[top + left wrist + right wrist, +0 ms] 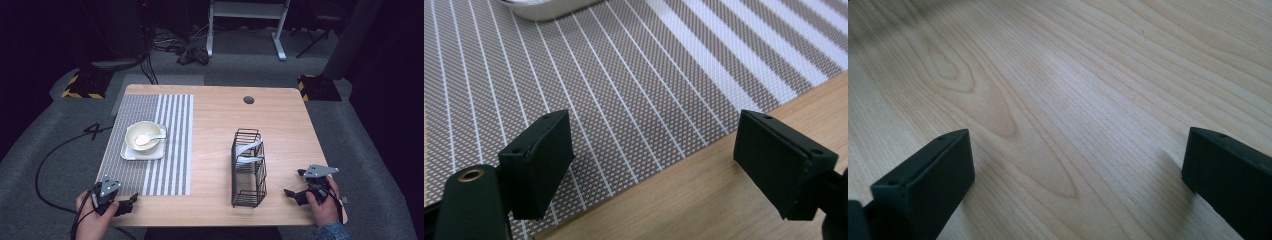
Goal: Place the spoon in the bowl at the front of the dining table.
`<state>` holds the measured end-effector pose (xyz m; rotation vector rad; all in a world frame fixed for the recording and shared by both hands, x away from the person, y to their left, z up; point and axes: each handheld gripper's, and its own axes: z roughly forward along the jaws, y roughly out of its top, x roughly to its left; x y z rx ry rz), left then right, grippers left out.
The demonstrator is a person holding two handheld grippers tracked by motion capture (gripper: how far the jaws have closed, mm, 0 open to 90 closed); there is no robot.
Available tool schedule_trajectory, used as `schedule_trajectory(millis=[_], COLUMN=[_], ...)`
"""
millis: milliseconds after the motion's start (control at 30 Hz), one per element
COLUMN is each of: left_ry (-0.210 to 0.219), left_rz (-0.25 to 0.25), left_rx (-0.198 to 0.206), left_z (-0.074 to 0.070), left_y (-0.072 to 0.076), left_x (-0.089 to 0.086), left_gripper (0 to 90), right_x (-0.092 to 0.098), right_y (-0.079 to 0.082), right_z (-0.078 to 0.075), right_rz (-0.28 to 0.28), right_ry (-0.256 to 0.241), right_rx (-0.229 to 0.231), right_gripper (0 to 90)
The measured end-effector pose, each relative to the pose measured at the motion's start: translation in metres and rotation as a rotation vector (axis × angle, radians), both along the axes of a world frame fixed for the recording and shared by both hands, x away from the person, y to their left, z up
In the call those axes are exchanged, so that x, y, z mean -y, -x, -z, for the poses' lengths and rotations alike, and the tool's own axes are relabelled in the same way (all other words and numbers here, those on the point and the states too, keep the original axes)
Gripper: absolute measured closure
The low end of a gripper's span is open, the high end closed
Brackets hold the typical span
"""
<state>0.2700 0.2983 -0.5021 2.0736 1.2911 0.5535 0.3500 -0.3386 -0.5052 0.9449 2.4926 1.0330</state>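
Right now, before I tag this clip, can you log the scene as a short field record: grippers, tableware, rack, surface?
left gripper: open, holding nothing, at the near edge of the striped placemat
right gripper: open, holding nothing, over bare wood near the table's right edge
bowl: cream, on a white square plate, on the placemat
spoon: white, resting in the bowl
wire rack: black, right of centre, holds two pale pieces I cannot identify
table: light wood
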Motion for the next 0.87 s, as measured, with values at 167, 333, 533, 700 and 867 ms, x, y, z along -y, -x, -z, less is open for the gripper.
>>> schedule_trajectory(millis=[167, 333, 533, 700, 867], left_ry=[0.036, 0.064, 0.077, 0.077, 0.08], left_rz=[0.0, 0.058, 0.049, 0.049, 0.047], left_rx=[0.004, 0.067, 0.09, 0.09, 0.089], left_z=[0.003, 0.014, 0.016, 0.016, 0.016], left_y=[0.0, 0.004, 0.007, 0.007, 0.007], left_x=[-0.001, -0.001, -0.002, -0.002, -0.002], left_gripper=[14.7, 1.1, 0.3, 0.3, 0.3], right_x=[0.0, 0.0, 0.0, 0.0, 0.0], right_y=[0.0, 0.0, 0.0, 0.0, 0.0], right_z=[0.0, 0.0, 0.0, 0.0, 0.0], right_rz=[0.001, 0.001, -0.001, -0.001, -0.001], right_ry=[0.0, 0.0, -0.001, -0.001, -0.001], right_rx=[0.0, 0.0, 0.0, 0.0, 0.0], right_gripper=[0.4, 0.4, 0.4, 0.4, 0.4])
